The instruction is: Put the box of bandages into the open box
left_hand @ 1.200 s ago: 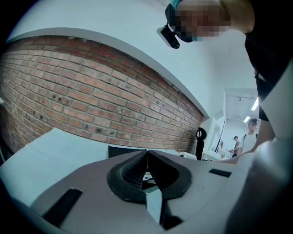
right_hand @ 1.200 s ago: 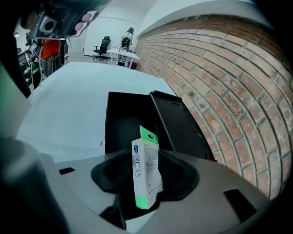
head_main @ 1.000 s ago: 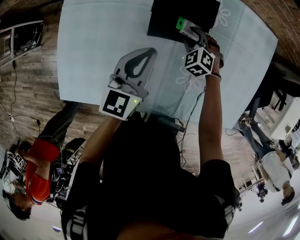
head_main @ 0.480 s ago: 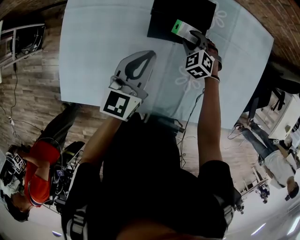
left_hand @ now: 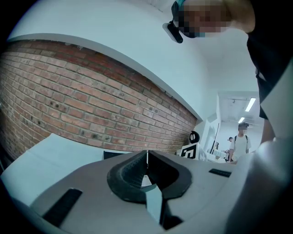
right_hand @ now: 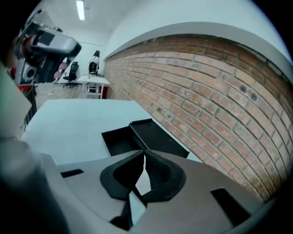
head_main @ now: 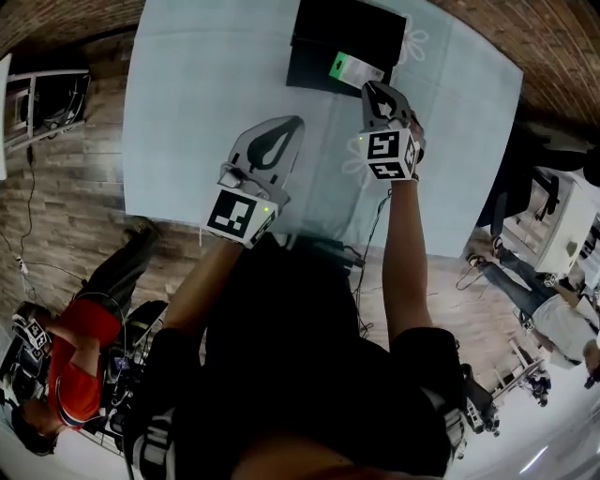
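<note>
Bandage box [head_main: 356, 68] lies in open box [head_main: 333, 33], just ahead of right gripper [head_main: 376, 91]. Right jaws closing, nothing between. Left gripper [head_main: 292, 124] clenched, empty. Task looks done.

Right gripper [right_hand: 143, 157]: jaws closing, the tips all but met, nothing between them.
Open box [right_hand: 119, 141]: black, on the table just beyond the jaw tips; its inside looks dark, and what lies in it cannot be told.
Lid [right_hand: 158, 137]: black, flat, joined to the box's right side.
Table [right_hand: 78, 116]: pale, stretching off to the left.
Brick wall [right_hand: 206, 96]: red, along the table's right edge.
Far left: a white desk [right_hand: 95, 83], a dark chair [right_hand: 72, 73], a ceiling light [right_hand: 80, 9].
</note>
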